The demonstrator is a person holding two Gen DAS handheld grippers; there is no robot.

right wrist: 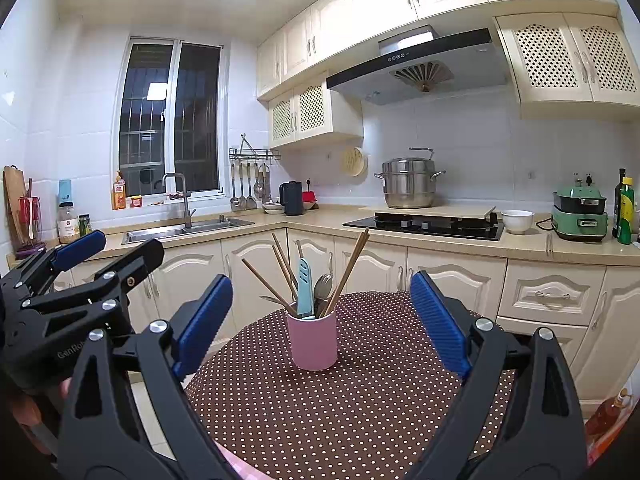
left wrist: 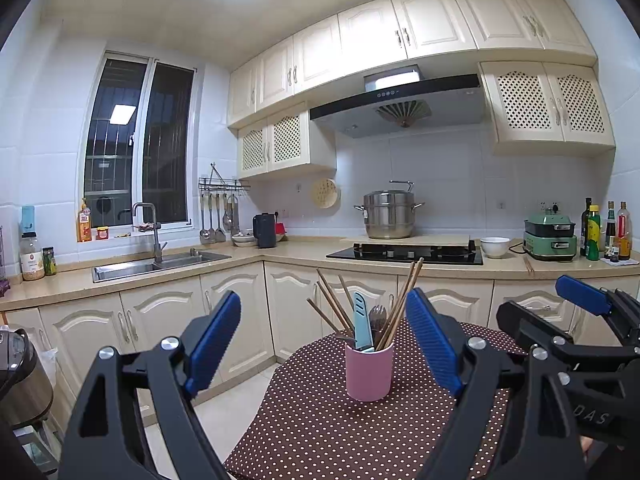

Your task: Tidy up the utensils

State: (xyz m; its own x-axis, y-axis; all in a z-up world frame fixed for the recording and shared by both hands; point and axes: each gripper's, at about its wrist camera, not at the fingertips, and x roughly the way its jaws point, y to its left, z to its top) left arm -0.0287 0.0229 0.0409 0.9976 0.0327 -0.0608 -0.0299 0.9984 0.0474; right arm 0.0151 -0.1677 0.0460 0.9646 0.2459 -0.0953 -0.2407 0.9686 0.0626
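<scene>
On the polka-dot tabletop ahead of me, a pink cup stands upright, well beyond both my tongs. Wooden chopsticks rise from it, long axes fanning upward left and right. A light-blue slotted handle points straight up, with a metal fork and spoon beside it. Their lower ends are hidden inside the cup. My left tongs are spread wide, gripping nothing. My right tongs are spread too, and empty. Table edges near me are cut off.
</scene>
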